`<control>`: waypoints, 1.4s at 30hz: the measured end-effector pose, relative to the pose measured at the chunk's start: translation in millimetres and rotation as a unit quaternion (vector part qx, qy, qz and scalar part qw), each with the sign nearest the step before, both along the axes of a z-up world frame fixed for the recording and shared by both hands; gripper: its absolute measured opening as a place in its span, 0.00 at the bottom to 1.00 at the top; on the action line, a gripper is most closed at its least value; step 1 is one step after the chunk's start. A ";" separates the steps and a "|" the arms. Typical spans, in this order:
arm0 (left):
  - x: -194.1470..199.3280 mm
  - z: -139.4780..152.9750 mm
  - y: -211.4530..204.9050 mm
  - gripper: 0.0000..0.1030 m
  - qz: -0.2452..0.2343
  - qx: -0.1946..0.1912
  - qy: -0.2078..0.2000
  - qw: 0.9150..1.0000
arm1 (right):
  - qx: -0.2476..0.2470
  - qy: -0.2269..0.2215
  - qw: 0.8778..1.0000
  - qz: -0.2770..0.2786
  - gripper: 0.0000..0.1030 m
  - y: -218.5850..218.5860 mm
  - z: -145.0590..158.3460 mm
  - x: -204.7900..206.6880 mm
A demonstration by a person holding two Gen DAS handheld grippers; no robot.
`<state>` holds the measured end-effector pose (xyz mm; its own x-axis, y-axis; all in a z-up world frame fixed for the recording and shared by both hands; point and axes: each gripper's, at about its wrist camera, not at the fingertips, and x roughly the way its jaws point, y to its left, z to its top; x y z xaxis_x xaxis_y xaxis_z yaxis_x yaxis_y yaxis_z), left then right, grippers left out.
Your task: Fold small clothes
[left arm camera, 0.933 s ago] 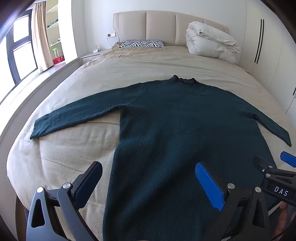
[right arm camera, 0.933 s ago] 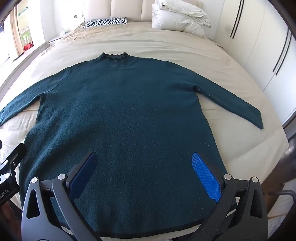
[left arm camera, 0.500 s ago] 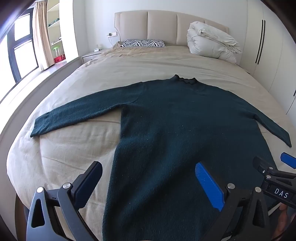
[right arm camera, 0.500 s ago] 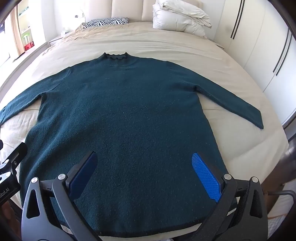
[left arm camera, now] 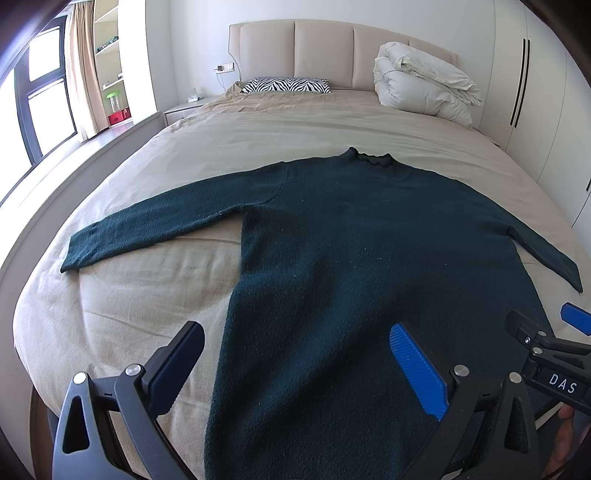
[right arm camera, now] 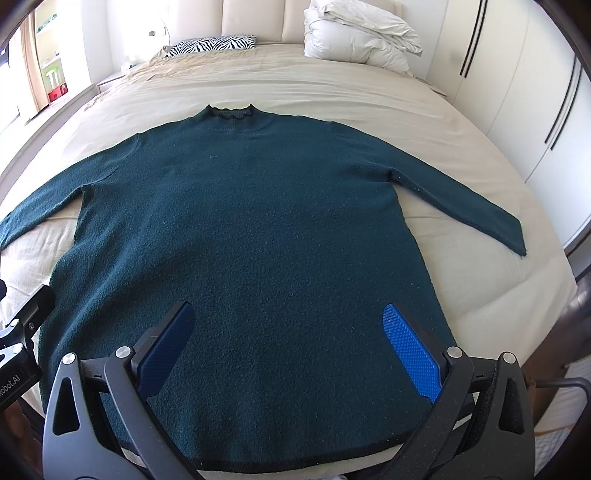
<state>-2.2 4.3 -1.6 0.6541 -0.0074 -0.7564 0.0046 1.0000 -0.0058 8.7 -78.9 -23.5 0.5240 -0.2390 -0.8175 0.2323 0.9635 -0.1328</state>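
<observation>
Left wrist view: left gripper (left arm camera: pixel 295 360) jaws spread wide, nothing between them, over the near left edge of the dark green sweater (left arm camera: pixel 369 258), which lies flat on the beige bed (left arm camera: pixel 147 295), sleeves out.

Right wrist view: right gripper (right arm camera: pixel 291 347) also spread, empty, above the sweater's near hem (right arm camera: pixel 295 461). Zebra pillow (right arm camera: pixel 214 44) and duvet (right arm camera: pixel 354 37) at far end.

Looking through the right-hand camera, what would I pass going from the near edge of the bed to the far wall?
Sweater hem → sweater collar → bare beige sheet → zebra pillow → padded headboard.
</observation>
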 end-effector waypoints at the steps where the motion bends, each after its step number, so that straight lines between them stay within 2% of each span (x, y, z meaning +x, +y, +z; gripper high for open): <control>1: -0.5 -0.7 0.9 1.00 0.000 0.000 0.000 1.000 | 0.000 0.000 1.000 0.000 1.00 0.3 0.1 -0.2; 42: -0.7 -5.1 0.7 1.00 0.000 -0.002 0.003 1.000 | 0.000 -0.001 1.000 0.001 1.00 1.6 0.4 -0.2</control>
<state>-2.9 5.0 -6.6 0.6500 -0.0108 -0.7599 0.0048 0.9999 -0.0102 8.5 -77.3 -23.1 0.5267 -0.2375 -0.8162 0.2301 0.9642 -0.1320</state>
